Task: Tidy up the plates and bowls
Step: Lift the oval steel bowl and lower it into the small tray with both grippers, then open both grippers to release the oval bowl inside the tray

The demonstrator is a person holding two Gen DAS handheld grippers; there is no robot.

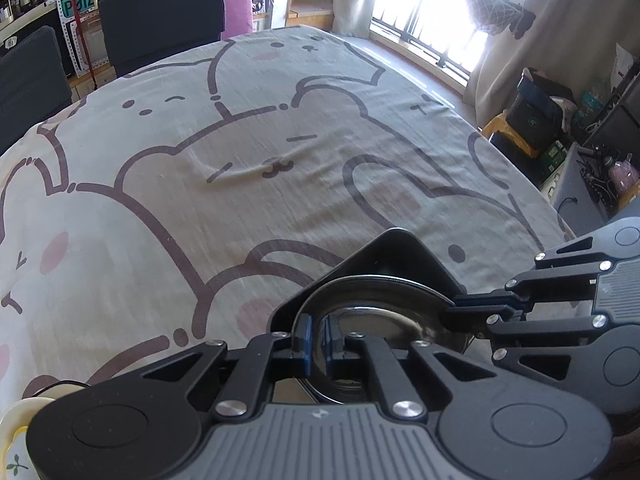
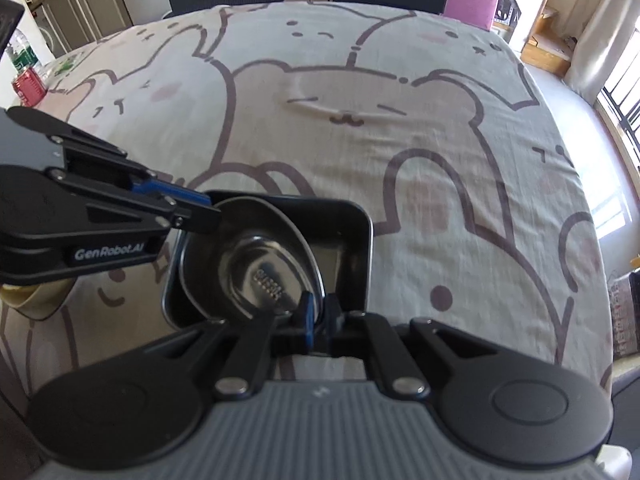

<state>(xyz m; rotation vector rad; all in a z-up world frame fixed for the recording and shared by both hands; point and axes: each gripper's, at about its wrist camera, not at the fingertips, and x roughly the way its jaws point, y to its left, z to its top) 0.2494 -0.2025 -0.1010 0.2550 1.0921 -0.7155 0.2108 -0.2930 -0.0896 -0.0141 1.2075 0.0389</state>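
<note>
A steel bowl (image 2: 256,264) sits inside a black square dish (image 2: 352,236) on the cartoon tablecloth. My right gripper (image 2: 319,322) is shut on the bowl's near rim. My left gripper (image 2: 208,210) comes in from the left and is shut on the bowl's far left rim. In the left wrist view my left gripper (image 1: 319,342) pinches the steel bowl (image 1: 380,320) rim, the black dish (image 1: 396,252) lies beneath it, and the right gripper (image 1: 460,312) grips the rim from the right.
A yellowish bowl (image 2: 36,300) sits under the left gripper's body; a cream dish (image 1: 12,436) shows at the left wrist view's bottom left. A red can (image 2: 28,86) stands at the table's far left. Dark chairs (image 1: 160,16) line the far edge.
</note>
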